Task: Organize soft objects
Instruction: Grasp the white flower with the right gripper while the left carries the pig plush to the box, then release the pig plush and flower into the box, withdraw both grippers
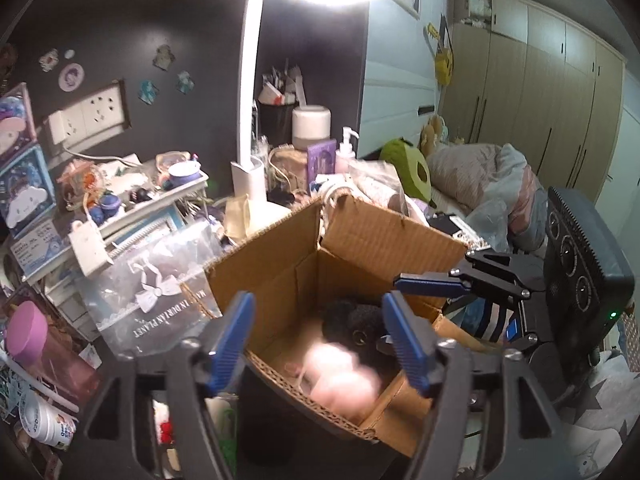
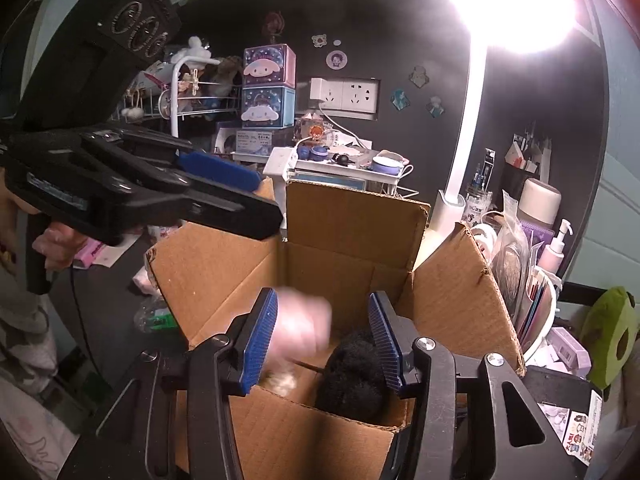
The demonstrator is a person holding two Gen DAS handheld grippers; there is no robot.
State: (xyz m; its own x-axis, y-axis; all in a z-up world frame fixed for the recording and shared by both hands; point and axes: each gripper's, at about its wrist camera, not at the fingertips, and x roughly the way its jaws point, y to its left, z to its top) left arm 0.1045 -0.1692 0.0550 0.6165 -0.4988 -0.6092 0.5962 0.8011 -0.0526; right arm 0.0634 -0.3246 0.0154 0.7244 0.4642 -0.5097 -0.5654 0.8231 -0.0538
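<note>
While both grippers hang over the open brown corrugated cardboard box (image 1: 352, 240), the task items sit inside it: a blurred pale-pink fluffy soft object (image 1: 342, 378) and a black fuzzy soft object (image 1: 356, 320) beside it, touching or nearly so. In the right wrist view the pink item (image 2: 302, 320) shows as a smear between the blue pads, above the box floor; judged as dropping or just released, since neither pad presses on it. The black item (image 2: 352, 372) lies lower, at the near-right corner of the box interior.

Left gripper (image 1: 320, 344): jaws approx. half open, nothing clamped; the pink item appears below and beyond the pads, not between them. Right gripper (image 2: 322, 340): jaws partly open, narrower than the left, no grip evident; it also appears in the left view at the box's right rim (image 1: 432, 284).

Both tools point down into the box mouth, presumably so that released items fall inside rather than on the flaps. Flaps stand up and outward, keeping the opening clear.

Surroundings: white desk lamp (image 1: 250, 100) behind the box, lit and glaring; translucent gift bag with a white bow (image 1: 156, 292) to the box's left; cluttered white shelf rack (image 2: 332, 168) w/ small toys behind. A person's hand (image 2: 56, 246) grips the left tool's handle.
</note>
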